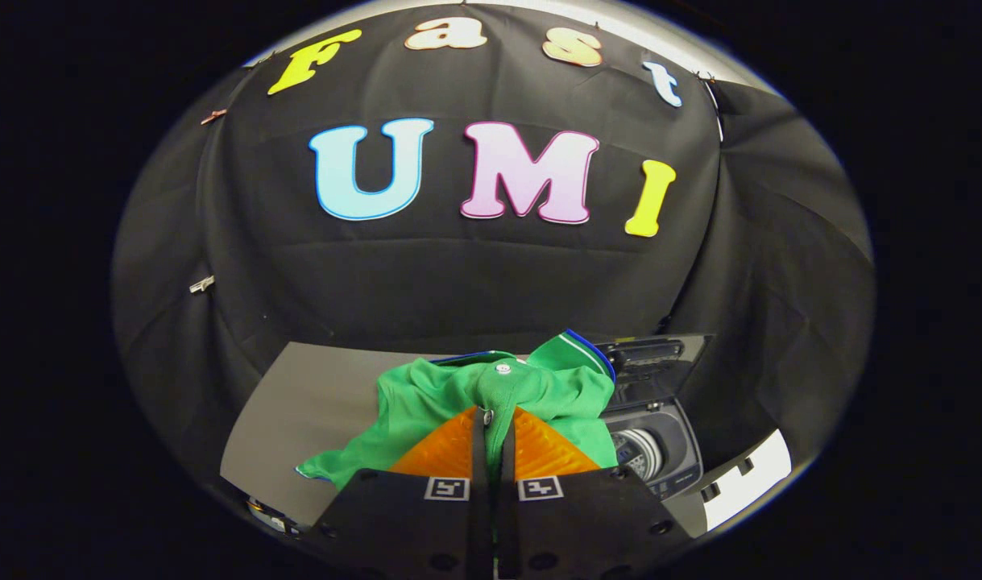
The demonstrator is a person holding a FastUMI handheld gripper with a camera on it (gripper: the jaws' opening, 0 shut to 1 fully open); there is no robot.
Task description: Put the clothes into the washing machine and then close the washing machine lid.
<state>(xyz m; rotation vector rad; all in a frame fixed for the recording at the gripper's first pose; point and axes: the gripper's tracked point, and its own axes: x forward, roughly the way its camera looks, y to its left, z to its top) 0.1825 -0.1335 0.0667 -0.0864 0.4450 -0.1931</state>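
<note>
Shirt [426, 395] betw. fingers [450, 451]; washer [652, 451] right, prob.

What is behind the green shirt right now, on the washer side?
The gripper is shut on the green shirt, lifted above the grey table. Behind its right edge sits the washing machine, lid raised, drum open. The shirt covers the machine's near-left part.

The gripper [493, 419] covers the lower middle of the green shirt [539, 387], and the pinched fabric between its closed fingers is hidden. The shirt screens the near-left part of the washing machine [660, 451], just right of the fingers. Its drum opening is too small to see inside.
</note>
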